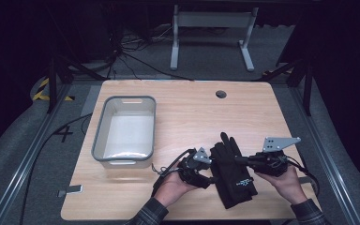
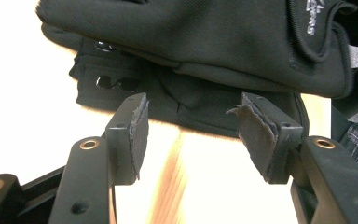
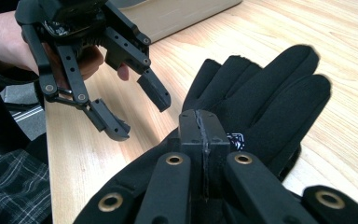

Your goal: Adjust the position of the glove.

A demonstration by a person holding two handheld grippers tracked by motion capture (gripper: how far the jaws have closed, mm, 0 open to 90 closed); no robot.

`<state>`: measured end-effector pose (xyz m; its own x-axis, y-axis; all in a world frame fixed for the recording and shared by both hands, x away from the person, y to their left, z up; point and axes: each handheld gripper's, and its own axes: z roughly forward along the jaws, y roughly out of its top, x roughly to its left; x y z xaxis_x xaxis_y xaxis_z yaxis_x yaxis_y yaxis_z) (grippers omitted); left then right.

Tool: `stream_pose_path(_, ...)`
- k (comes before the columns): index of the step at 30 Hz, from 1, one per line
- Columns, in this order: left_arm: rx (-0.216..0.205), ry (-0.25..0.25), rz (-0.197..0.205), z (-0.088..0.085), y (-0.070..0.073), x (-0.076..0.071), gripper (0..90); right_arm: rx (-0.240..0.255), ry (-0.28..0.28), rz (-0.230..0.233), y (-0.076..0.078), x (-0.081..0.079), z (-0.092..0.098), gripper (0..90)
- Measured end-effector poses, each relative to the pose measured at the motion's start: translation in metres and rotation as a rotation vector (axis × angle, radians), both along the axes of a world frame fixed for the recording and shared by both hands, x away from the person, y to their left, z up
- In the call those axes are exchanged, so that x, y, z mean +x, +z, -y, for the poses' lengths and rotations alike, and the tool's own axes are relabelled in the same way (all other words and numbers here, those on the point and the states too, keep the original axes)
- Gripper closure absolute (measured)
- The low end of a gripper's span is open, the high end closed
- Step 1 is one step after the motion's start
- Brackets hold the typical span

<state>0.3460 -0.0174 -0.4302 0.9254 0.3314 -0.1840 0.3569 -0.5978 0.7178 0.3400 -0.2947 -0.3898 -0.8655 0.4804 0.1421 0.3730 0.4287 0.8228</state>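
Black gloves (image 1: 232, 176) lie stacked near the table's (image 1: 187, 112) front edge. The right gripper (image 3: 204, 128) is clenched on the top glove (image 3: 265, 100); the left gripper (image 2: 189, 133) stands released beside it. Soft, light, floppy fabric: a cuff edge likely offers the surest hold.

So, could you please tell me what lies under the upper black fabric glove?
A second black fabric glove lies beneath the upper black fabric glove, on the light wooden table. Most of the lower one is covered.
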Motion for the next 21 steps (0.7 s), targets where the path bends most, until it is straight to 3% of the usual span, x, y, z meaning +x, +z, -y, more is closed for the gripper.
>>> stream_pose_path(4, 0.000, 0.005, -0.001, -0.005, 0.000, -0.001, 44.1, -0.011, 0.000, 0.000, -0.001, -0.001, -0.003, 90.0)
stream_pose_path(9, 0.000, 0.012, -0.001, -0.008, 0.000, 0.000, 44.1, -0.047, -0.010, -0.041, -0.020, 0.004, -0.010, 90.0)
stream_pose_path(13, 0.002, 0.012, -0.003, -0.007, -0.002, 0.001, 44.2, -0.123, -0.005, -0.060, -0.036, 0.009, -0.019, 88.8)
stream_pose_path(14, 0.005, 0.011, -0.003, -0.007, -0.002, 0.001, 44.2, -0.136, -0.004, -0.058, -0.039, 0.010, -0.021, 84.4)
stream_pose_path(16, 0.007, 0.009, -0.003, -0.007, -0.003, 0.000, 44.4, -0.131, -0.012, -0.047, -0.037, 0.010, -0.019, 76.9)
stream_pose_path(18, 0.009, 0.007, -0.007, -0.005, -0.003, -0.001, 45.6, -0.116, -0.031, -0.030, -0.032, 0.009, -0.013, 75.8)
stream_pose_path(20, 0.019, 0.004, -0.013, -0.003, -0.004, -0.003, 49.6, -0.089, -0.049, -0.035, -0.030, 0.011, 0.000, 83.2)
stream_pose_path(21, 0.017, -0.002, -0.006, -0.001, -0.005, -0.003, 51.0, -0.104, -0.057, -0.036, -0.031, 0.011, 0.005, 85.5)
